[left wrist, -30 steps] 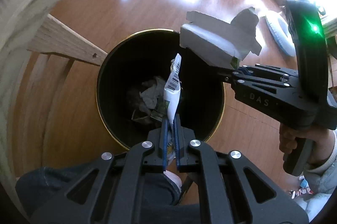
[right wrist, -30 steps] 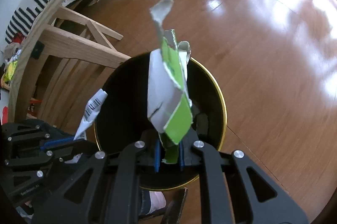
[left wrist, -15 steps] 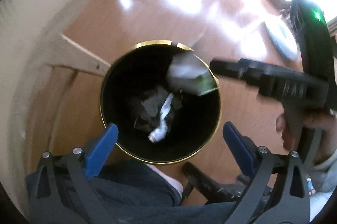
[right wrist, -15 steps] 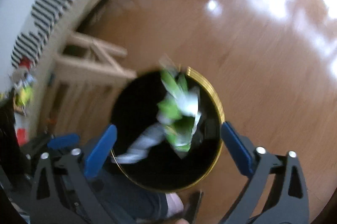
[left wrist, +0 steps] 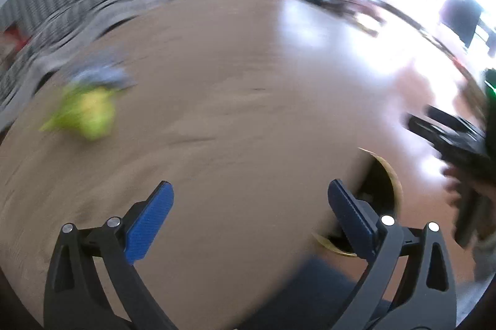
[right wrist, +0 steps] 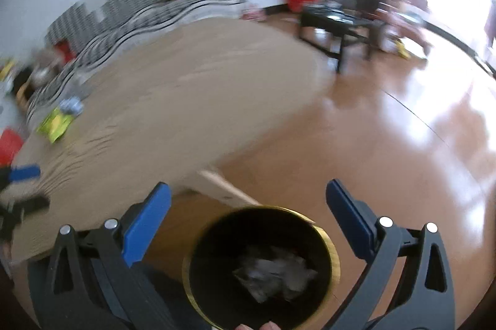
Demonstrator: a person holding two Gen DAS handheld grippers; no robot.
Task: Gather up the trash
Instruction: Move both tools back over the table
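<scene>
Both grippers gape wide and carry nothing. The left gripper looks over a tan table; the right gripper hangs above the bin, which stands on the wood floor at the table's near right edge. Trash, grey and crumpled, lies at the bottom of the bin, so the drop step appears finished and the reach for more appears to be in hand. On the far left of the table lies a yellow-green wrapper, with a blue-grey scrap just beyond it; both are blurred. The next move calls for carrying a gripper across the table to the wrapper, jaws straddling it, then closing on it and bringing it to the bin.
</scene>
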